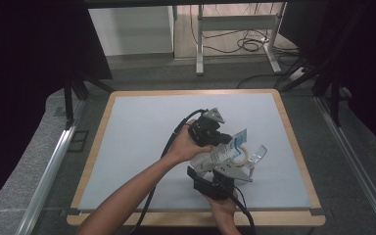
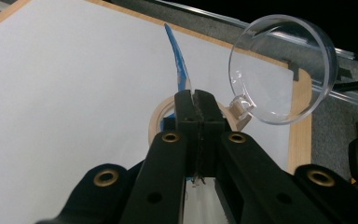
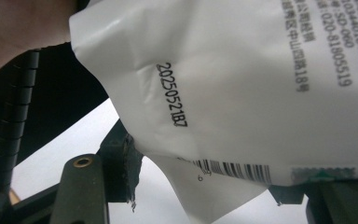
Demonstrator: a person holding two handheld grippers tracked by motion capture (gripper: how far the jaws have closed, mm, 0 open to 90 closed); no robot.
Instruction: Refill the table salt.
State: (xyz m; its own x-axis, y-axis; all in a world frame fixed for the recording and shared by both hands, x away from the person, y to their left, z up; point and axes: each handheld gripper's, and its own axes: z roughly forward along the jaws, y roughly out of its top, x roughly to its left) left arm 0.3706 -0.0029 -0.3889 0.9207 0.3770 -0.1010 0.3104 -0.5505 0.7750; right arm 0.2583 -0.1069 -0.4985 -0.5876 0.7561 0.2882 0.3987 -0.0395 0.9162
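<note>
Both grippers meet over the near right of the worktop (image 1: 142,127). Left gripper (image 2: 196,100) has its jaws fully closed, pinching the thin edge of a white and blue pouch (image 1: 231,147), held up off the surface. Right gripper (image 1: 225,171) comes in from the near side, jaws part open with the pouch's white printed side between them; contact with the pads unclear. A tape ring (image 2: 161,114) and a clear round lid (image 2: 279,70) sit just beyond the pouch.

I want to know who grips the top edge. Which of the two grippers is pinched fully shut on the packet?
The left gripper: its jaws meet on the blue edge of the packet. The right gripper has its jaws spread around the packet's white body.
</note>
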